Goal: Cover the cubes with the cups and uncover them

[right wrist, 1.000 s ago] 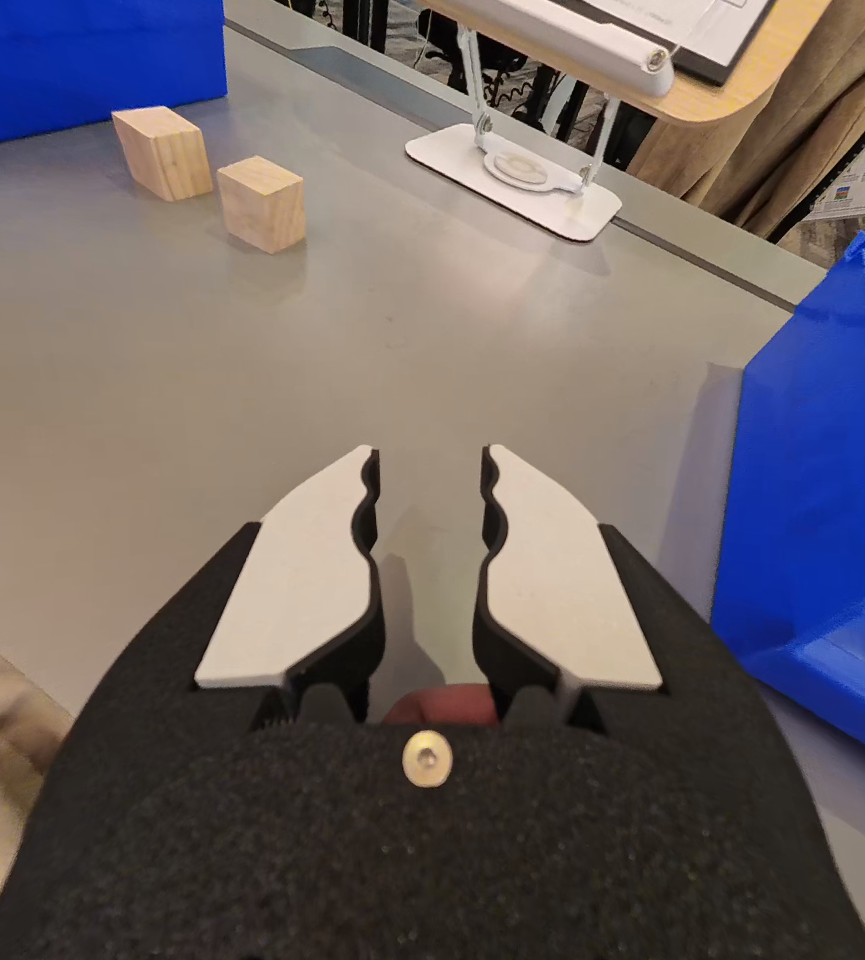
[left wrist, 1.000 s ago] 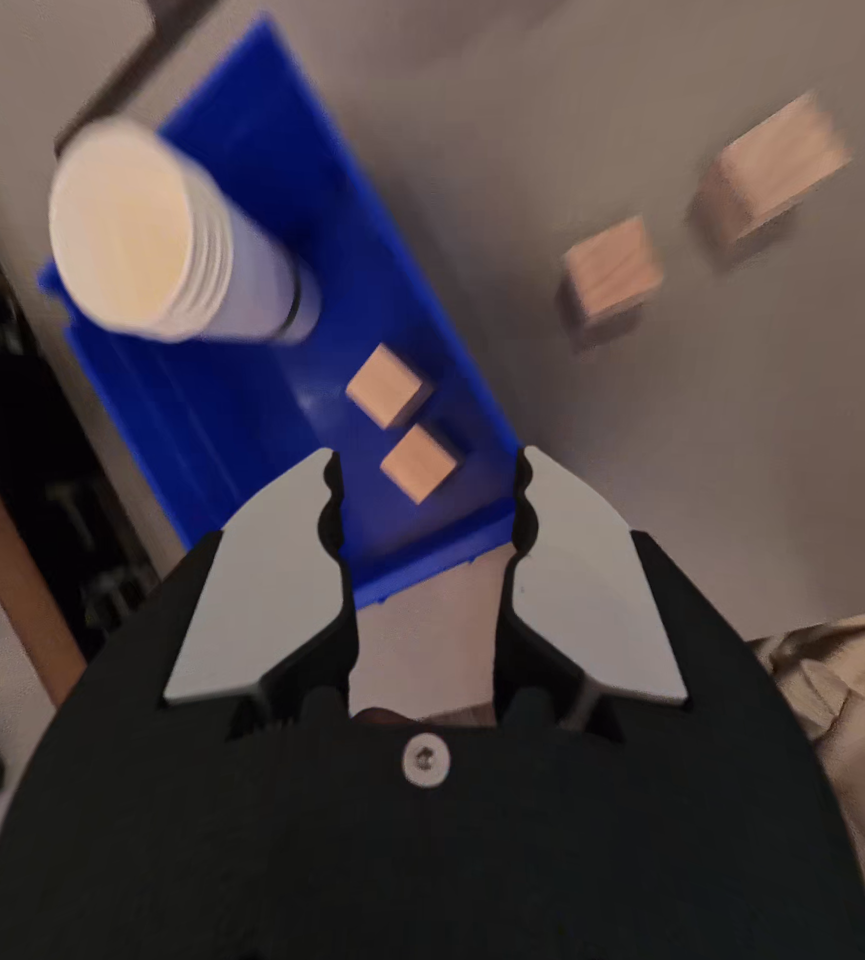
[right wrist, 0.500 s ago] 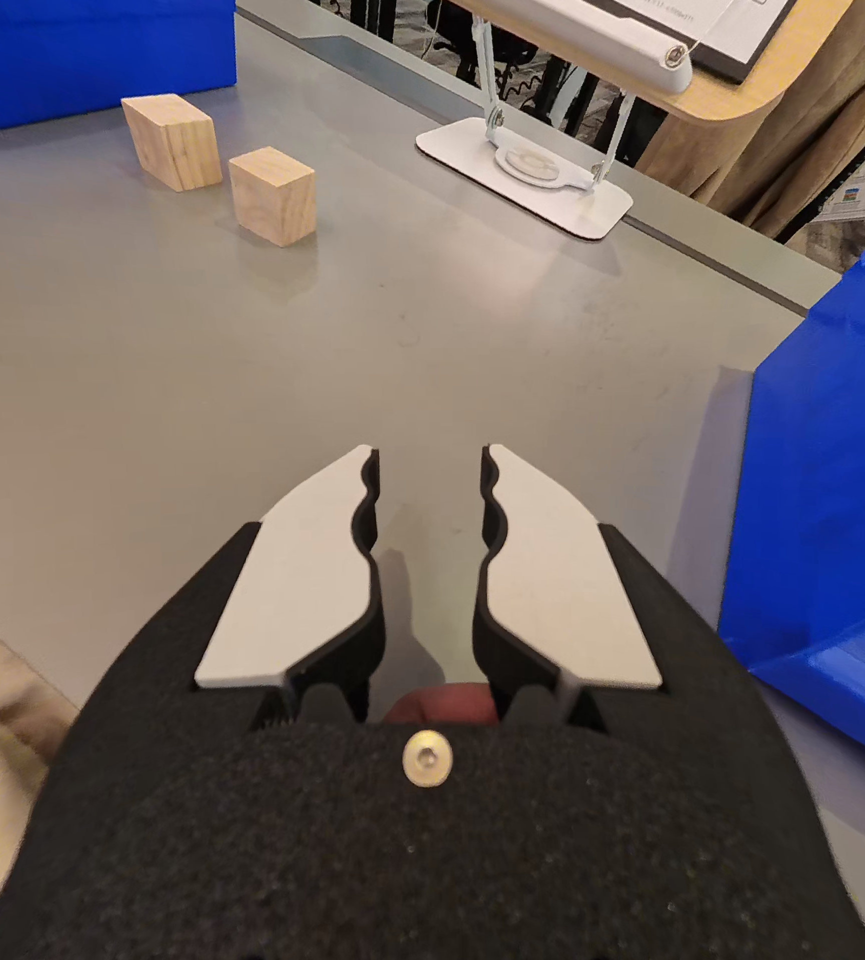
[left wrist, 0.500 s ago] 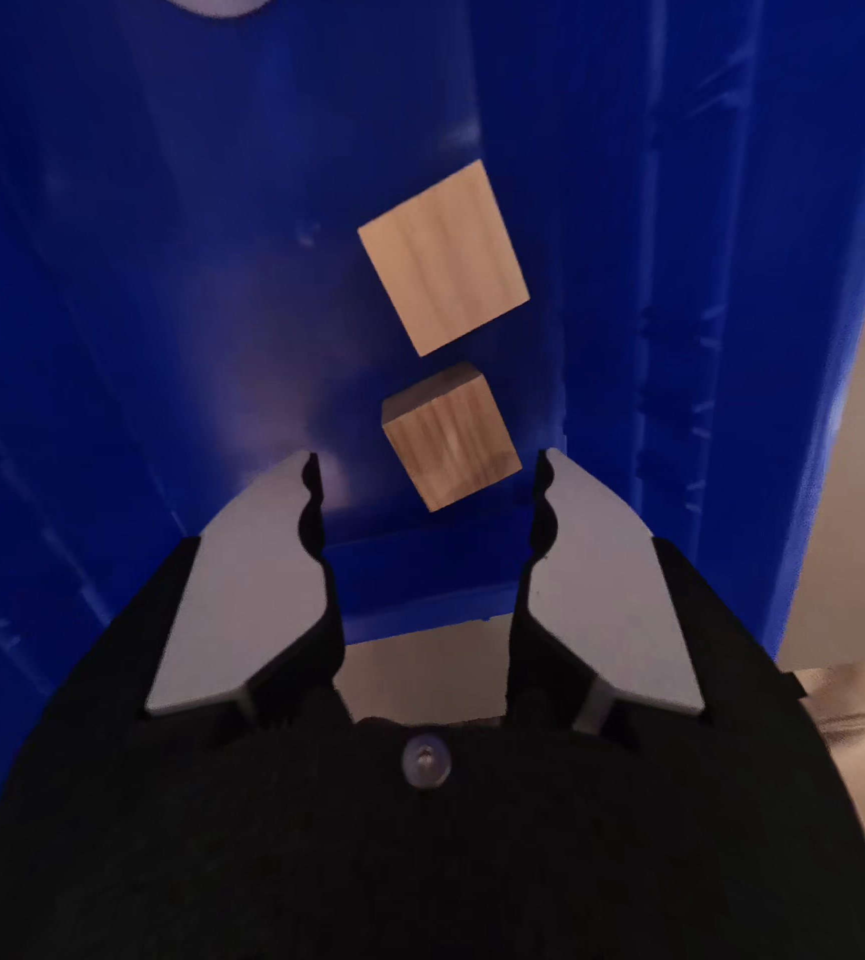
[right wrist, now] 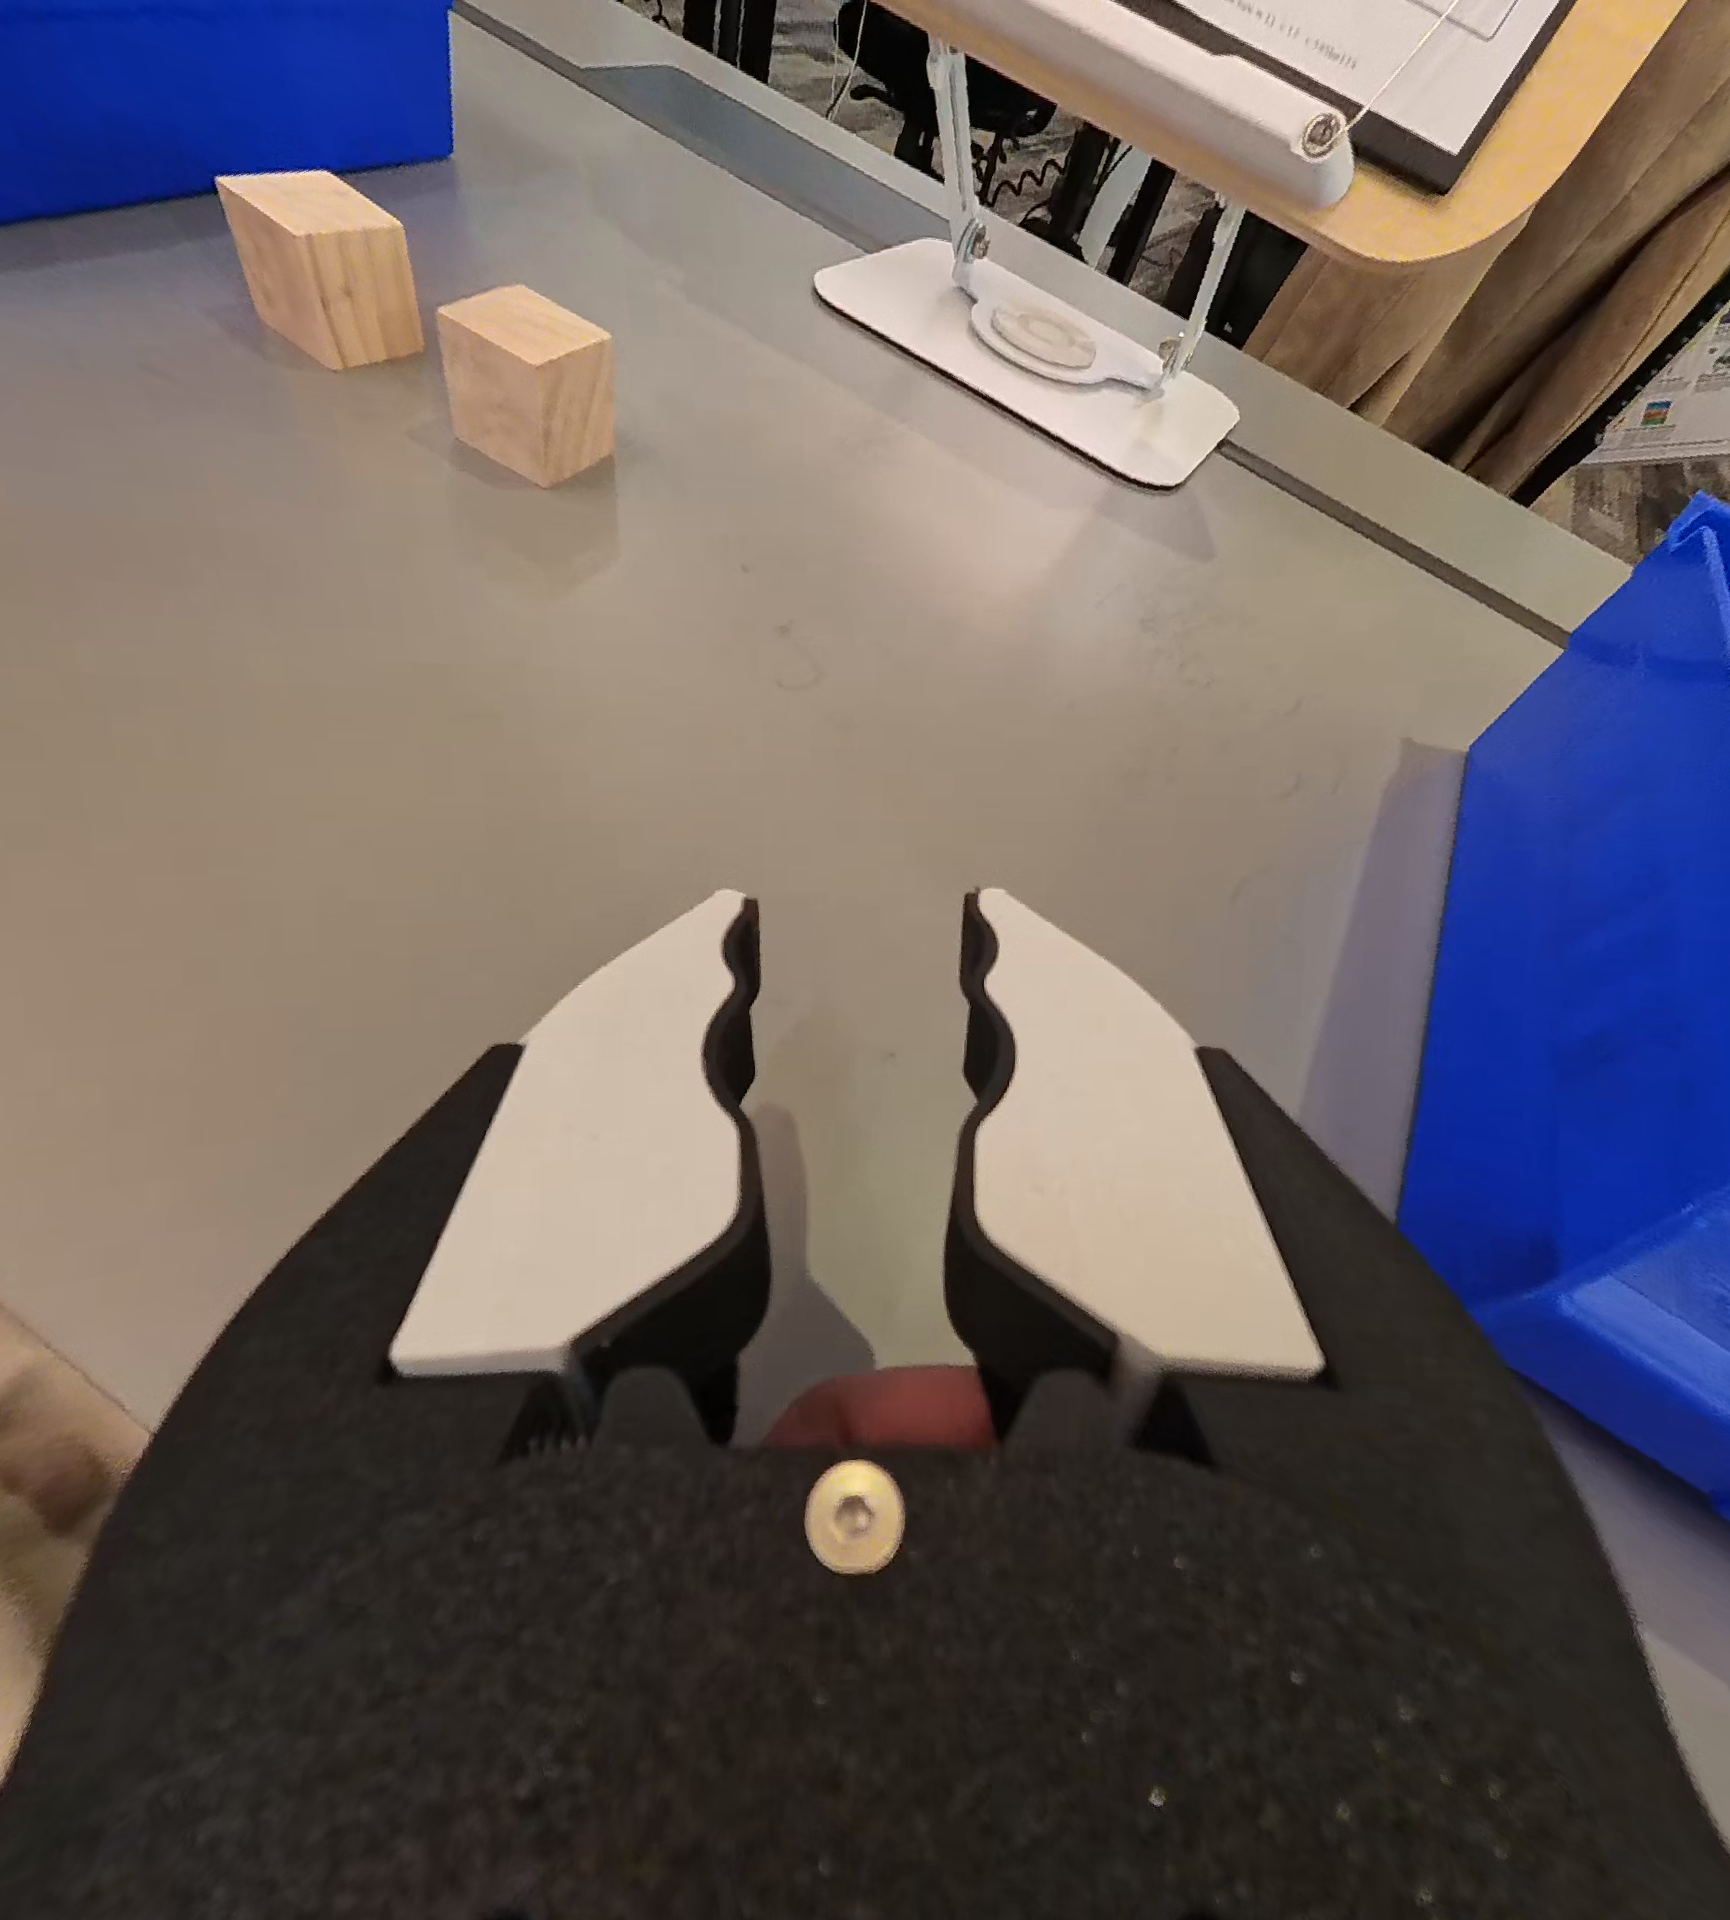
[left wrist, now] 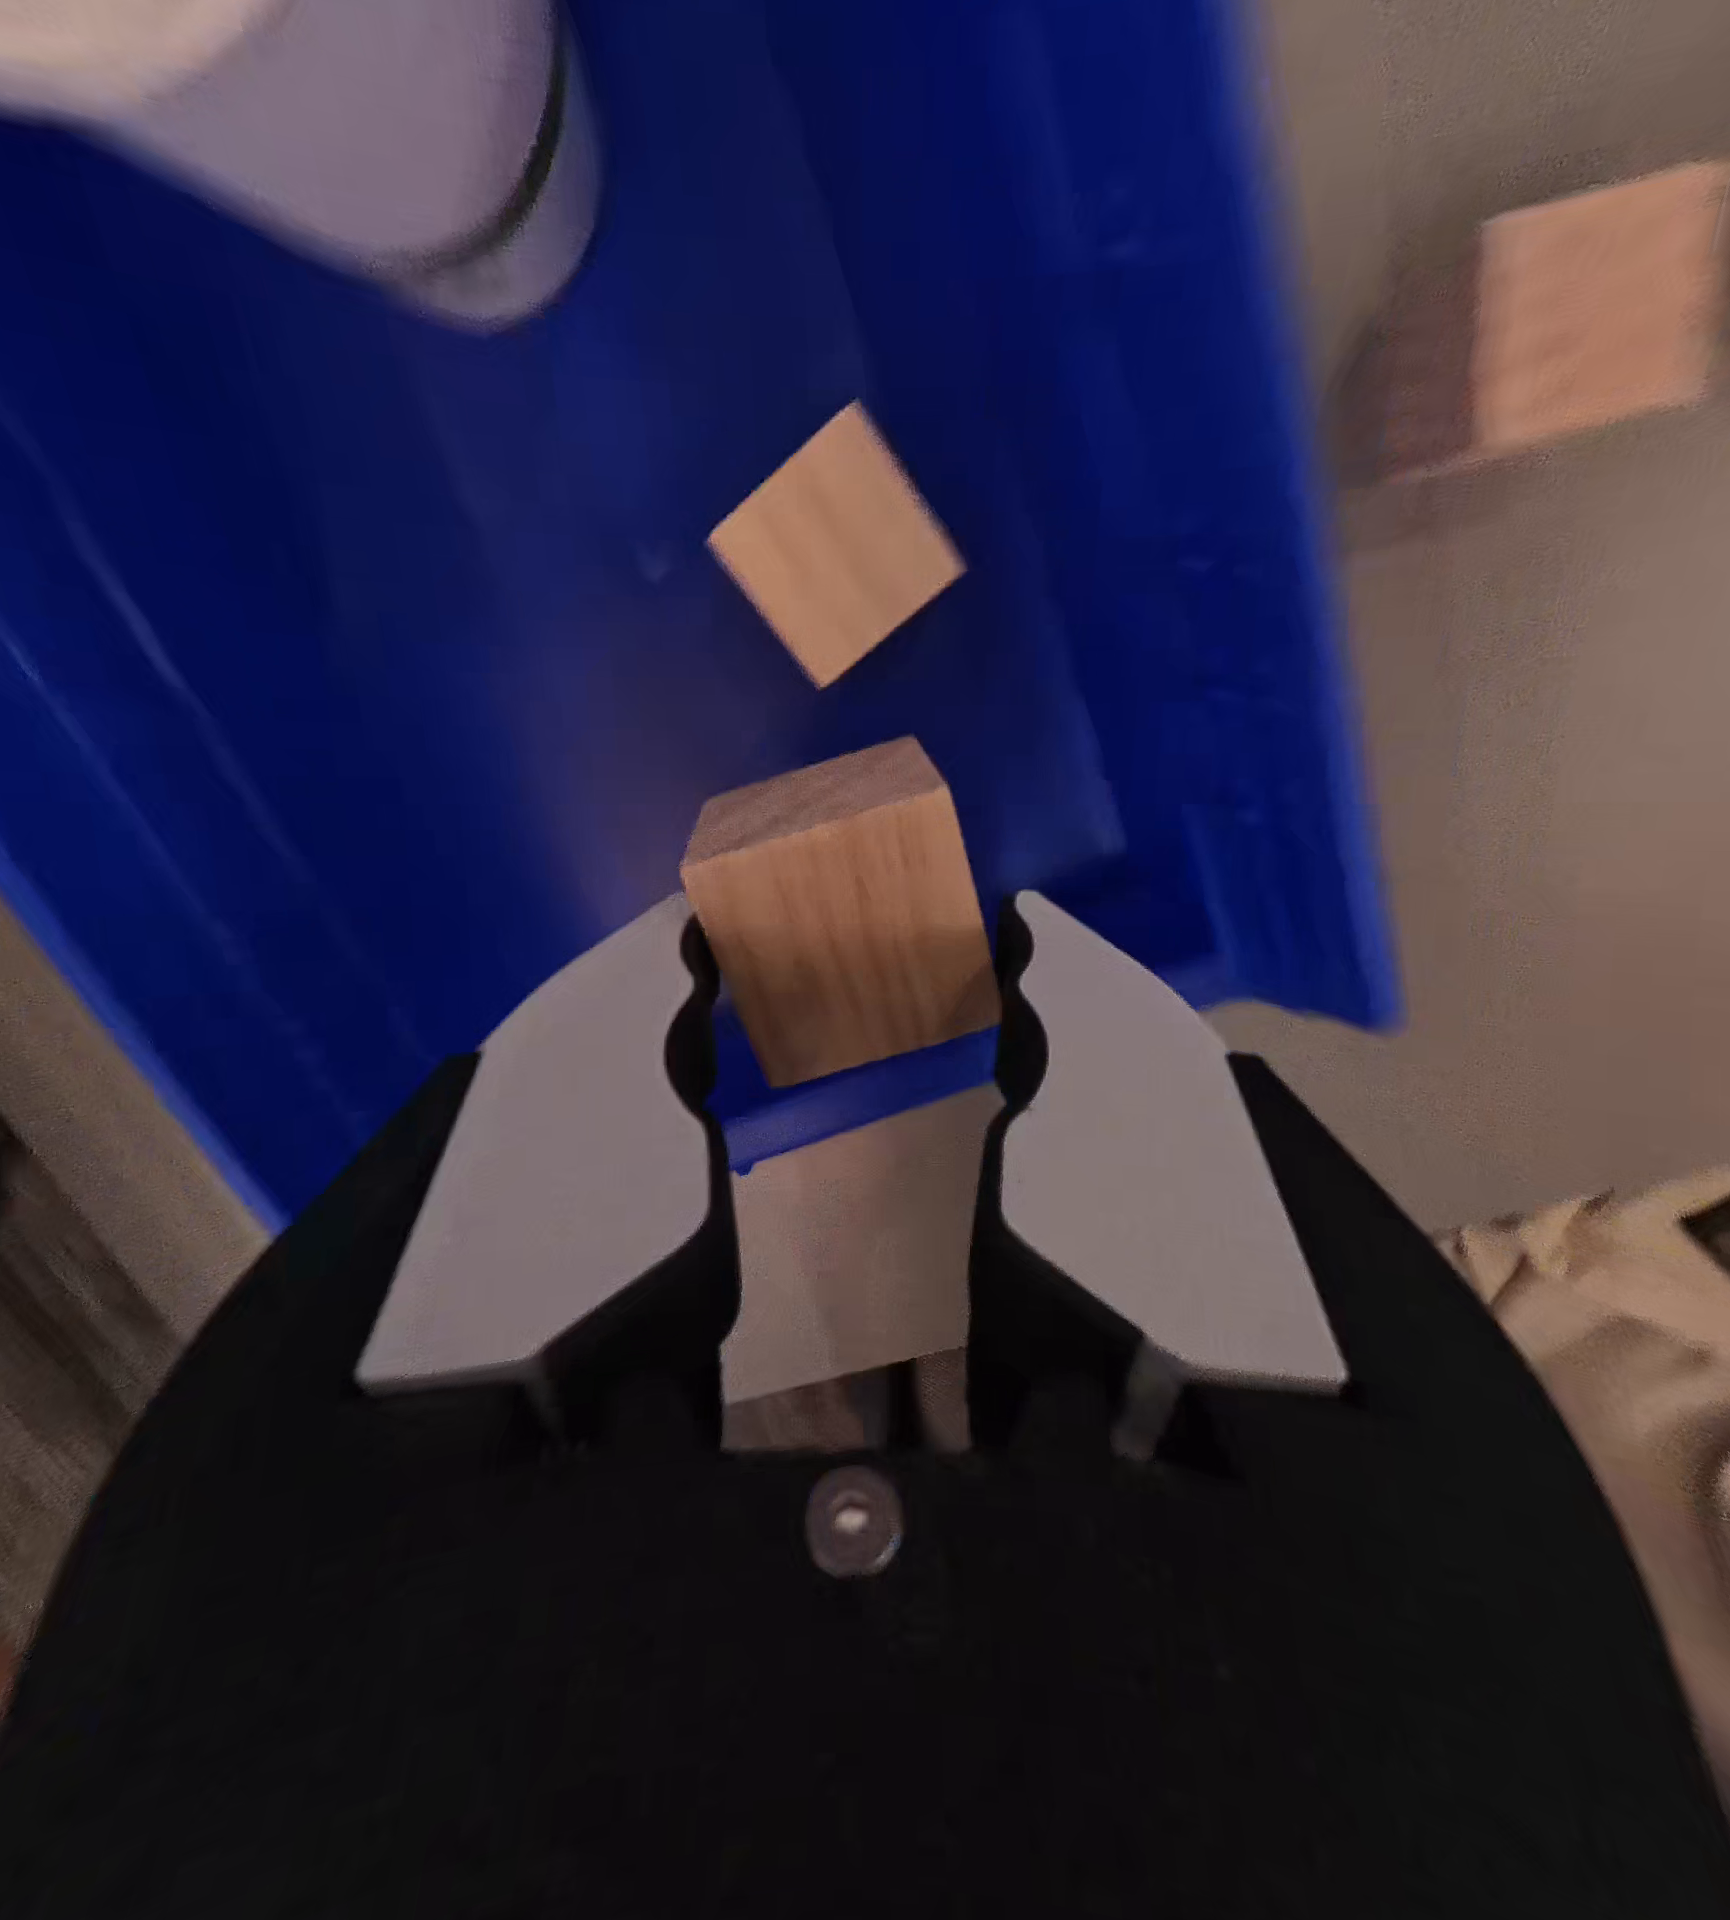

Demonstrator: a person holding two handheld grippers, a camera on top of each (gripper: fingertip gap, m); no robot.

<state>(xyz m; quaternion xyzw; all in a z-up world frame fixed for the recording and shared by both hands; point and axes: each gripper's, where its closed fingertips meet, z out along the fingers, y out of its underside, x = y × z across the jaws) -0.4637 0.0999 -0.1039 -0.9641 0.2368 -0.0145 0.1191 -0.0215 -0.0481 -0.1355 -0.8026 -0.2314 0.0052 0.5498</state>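
in the left wrist view, the stack of cups (left wrist: 341, 156) is seen blurred at the top of the blue bin (left wrist: 269, 623). 1 wooden cube (left wrist: 840, 914) is clamped at the left gripper (left wrist: 848, 925) tips above the bin; a 2nd cube (left wrist: 835, 542) is left inside. the laying-out step is judged underway; next, a clear lift over the wall is called for. 2 cubes (right wrist: 528, 384) are set on the grey table (right wrist: 840, 675); the right gripper (right wrist: 859, 914) is held apart, empty.

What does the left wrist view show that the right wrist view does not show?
Only the left wrist view: the left gripper shut on a cube above a bin, a second cube inside it, and blurred cups. Only the right: the open right gripper and a white stand. Both: the grey table.
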